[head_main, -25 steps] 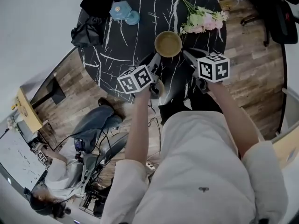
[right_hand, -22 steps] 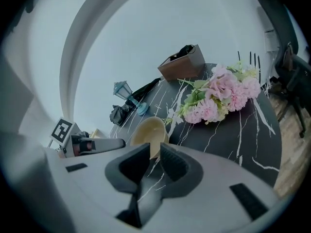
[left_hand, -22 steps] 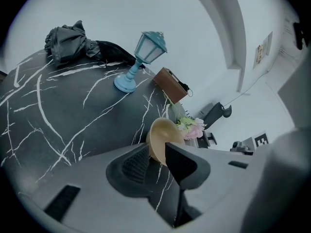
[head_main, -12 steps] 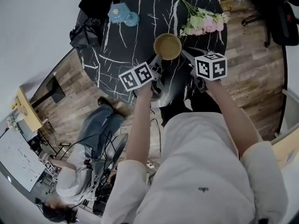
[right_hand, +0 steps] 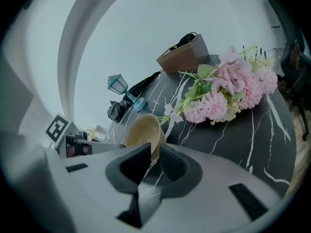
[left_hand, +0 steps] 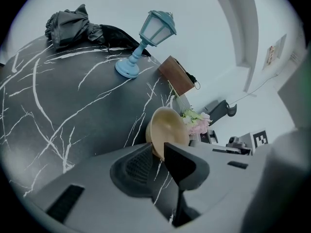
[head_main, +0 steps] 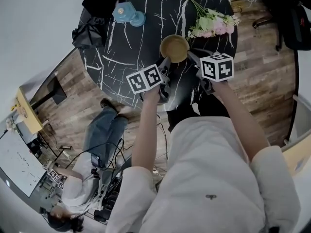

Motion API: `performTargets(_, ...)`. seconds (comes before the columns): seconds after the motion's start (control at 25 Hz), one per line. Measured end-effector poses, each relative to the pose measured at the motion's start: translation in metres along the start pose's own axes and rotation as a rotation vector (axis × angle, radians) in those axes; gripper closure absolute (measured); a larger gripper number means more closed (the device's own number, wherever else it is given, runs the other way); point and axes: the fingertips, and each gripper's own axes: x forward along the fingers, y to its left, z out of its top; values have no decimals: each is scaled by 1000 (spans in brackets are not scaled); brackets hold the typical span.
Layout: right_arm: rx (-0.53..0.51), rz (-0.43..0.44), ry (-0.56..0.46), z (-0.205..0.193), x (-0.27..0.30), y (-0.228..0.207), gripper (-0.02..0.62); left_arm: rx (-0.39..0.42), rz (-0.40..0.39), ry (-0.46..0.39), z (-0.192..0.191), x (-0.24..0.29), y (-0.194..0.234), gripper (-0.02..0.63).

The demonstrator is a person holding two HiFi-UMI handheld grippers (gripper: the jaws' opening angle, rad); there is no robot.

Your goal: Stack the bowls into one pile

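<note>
The smooth, round tan bowl [head_main: 174,47] is gripped at opposite rim edges by the left tongs [left_hand: 158,153] and right tongs [right_hand: 155,154], both narrowly closed on it, over the black white-veined worktop [head_main: 126,38].

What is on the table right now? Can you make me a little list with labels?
table: round, black with white veins
bowl: one yellowish bowl, between the two tools
left tool: closed on the bowl's rim
right tool: closed on the rim at the opposite side
flowers: pink bunch lying beyond the bowl
lamp: small blue lantern at the far side
other bowls: none in view
</note>
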Motion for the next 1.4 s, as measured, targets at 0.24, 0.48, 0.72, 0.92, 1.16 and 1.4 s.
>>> performTargets(0.24, -8, 0, 0, 1, -1, 1, 554, 15, -9, -4, 0, -1, -2, 549)
performTargets(0.48, -24, 18, -1, 2, -7, 8, 560, 25, -7, -10, -2, -7, -5, 552)
performTargets(0.72, -52, 50, -9, 7, -14, 19, 560, 26, -27, -60, 1, -23, -12, 552)
performTargets(0.92, -92, 81, -8, 11, -20, 34, 561, 3, -41, -100, -2, -39, -15, 554)
performTargets(1.16, -140, 110, -17, 12, -27, 58, 568, -18, -66, -154, -5, -64, -17, 558)
performTargets(1.4, -180, 133, -10, -2, -30, 84, 571, -32, -67, -189, -21, -93, -8, 565)
